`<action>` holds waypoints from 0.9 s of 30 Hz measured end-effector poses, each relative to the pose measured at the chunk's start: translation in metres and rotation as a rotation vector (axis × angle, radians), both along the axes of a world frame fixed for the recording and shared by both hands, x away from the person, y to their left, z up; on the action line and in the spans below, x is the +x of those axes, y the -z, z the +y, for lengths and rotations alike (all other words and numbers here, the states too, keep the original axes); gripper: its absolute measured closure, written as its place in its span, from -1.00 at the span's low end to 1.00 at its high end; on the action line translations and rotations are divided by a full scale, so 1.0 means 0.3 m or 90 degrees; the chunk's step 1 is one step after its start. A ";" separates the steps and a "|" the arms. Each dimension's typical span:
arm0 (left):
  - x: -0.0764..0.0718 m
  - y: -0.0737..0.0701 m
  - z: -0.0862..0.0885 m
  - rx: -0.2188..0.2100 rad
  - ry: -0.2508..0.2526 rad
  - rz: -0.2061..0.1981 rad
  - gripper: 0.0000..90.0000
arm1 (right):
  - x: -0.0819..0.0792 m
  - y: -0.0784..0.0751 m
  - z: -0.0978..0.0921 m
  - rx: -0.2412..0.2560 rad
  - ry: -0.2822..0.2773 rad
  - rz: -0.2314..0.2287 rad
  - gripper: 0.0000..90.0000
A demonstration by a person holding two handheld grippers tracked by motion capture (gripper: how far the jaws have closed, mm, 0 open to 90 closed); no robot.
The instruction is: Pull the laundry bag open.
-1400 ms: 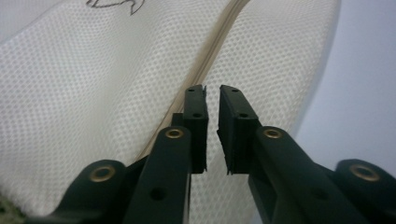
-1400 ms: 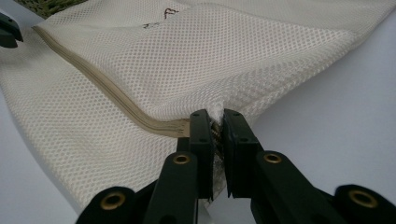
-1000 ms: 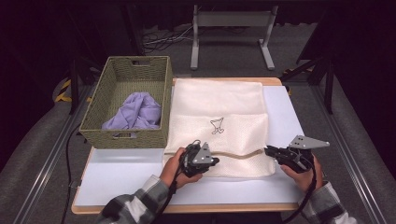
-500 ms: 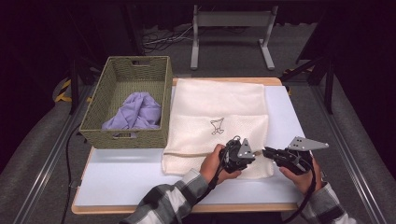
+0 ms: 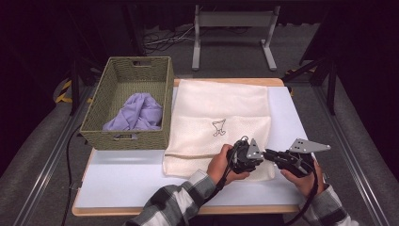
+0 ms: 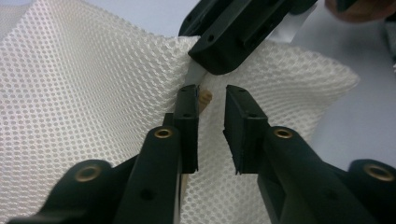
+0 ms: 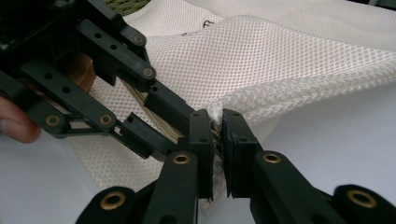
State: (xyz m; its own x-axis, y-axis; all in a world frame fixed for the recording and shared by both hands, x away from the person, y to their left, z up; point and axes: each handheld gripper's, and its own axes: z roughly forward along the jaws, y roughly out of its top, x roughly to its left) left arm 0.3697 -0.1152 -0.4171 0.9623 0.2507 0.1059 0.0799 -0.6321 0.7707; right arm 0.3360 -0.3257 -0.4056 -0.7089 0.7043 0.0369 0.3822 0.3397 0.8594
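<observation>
Mesh laundry bag (image 5: 219,125) flat on table (image 5: 122,181), just right of wicker basket (image 5: 129,106) holding purple cloth (image 5: 136,113). Both grippers at bag's near right corner, close together, nearly touching.

Right gripper (image 7: 218,140): jaws pinched on the bag's corner seam, mesh bunched between the pads. Left gripper (image 6: 211,121): jaws apart, tips straddling a small tan tab, probably the zipper pull (image 6: 204,98), not yet closed on it.

Step in hand, likely: grab pull, open bag. To do well: keep right clamp firm as anchor on the seam, centre left pads on the pull alone, avoid catching mesh, close fully before dragging along the bag's near edge toward the basket side.

Pose: left forearm (image 5: 179,205) reaching across from below the bag, left hand (image 5: 221,165) angled right; right hand (image 5: 303,176) low at bag's right corner, pointing left.
</observation>
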 end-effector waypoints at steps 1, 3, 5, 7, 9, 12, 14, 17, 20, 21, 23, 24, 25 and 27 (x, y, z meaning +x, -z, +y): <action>0.003 0.001 0.001 -0.002 0.004 0.004 0.61 | -0.002 0.000 0.001 -0.001 0.000 0.000 0.87; 0.007 0.004 0.002 0.001 0.001 0.005 0.57 | -0.003 0.000 0.001 -0.001 0.001 0.001 0.87; 0.010 0.008 0.001 0.006 0.003 0.010 0.54 | -0.002 0.000 -0.001 0.000 0.000 0.001 0.87; 0.010 0.011 -0.002 0.012 0.001 0.004 0.62 | -0.002 0.000 0.000 0.000 -0.001 0.001 0.87; 0.009 0.012 -0.003 0.014 0.006 0.007 0.70 | -0.004 0.000 0.003 -0.002 -0.002 0.000 0.87; 0.008 0.014 -0.003 0.024 0.006 0.007 0.80 | -0.004 0.001 -0.001 0.000 -0.002 0.001 0.87; 0.008 0.016 -0.002 0.033 0.006 0.005 0.88 | -0.003 0.000 0.000 -0.002 -0.002 -0.001 0.87; 0.005 0.017 0.011 0.039 0.004 0.011 0.88 | -0.005 0.000 -0.001 -0.002 0.000 -0.002 0.87; 0.001 0.017 0.022 0.032 0.002 0.016 0.79 | -0.005 -0.001 -0.003 0.001 0.002 -0.002 0.87; -0.005 0.017 0.025 0.035 0.001 0.014 0.75 | -0.006 -0.002 -0.002 0.001 0.003 -0.002 0.87; -0.017 0.017 0.026 0.028 -0.010 0.017 0.60 | -0.007 -0.002 -0.001 0.000 0.004 -0.003 0.87; -0.023 0.018 0.026 0.022 -0.015 0.024 0.57 | -0.007 -0.002 -0.001 -0.001 0.004 -0.004 0.87; -0.028 0.020 0.025 0.014 -0.026 0.027 0.52 | -0.007 -0.002 0.000 -0.001 0.004 -0.004 0.87; -0.034 0.026 0.018 0.006 -0.051 0.046 0.25 | -0.008 -0.002 0.002 -0.002 0.005 -0.003 0.87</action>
State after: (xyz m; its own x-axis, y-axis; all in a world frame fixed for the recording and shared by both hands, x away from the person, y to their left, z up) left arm 0.3595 -0.1098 -0.4249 0.9443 0.3268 0.0398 0.1857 -0.6288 0.7551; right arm 0.3336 -0.3251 -0.4049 -0.7035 0.7100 0.0311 0.3803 0.3391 0.8605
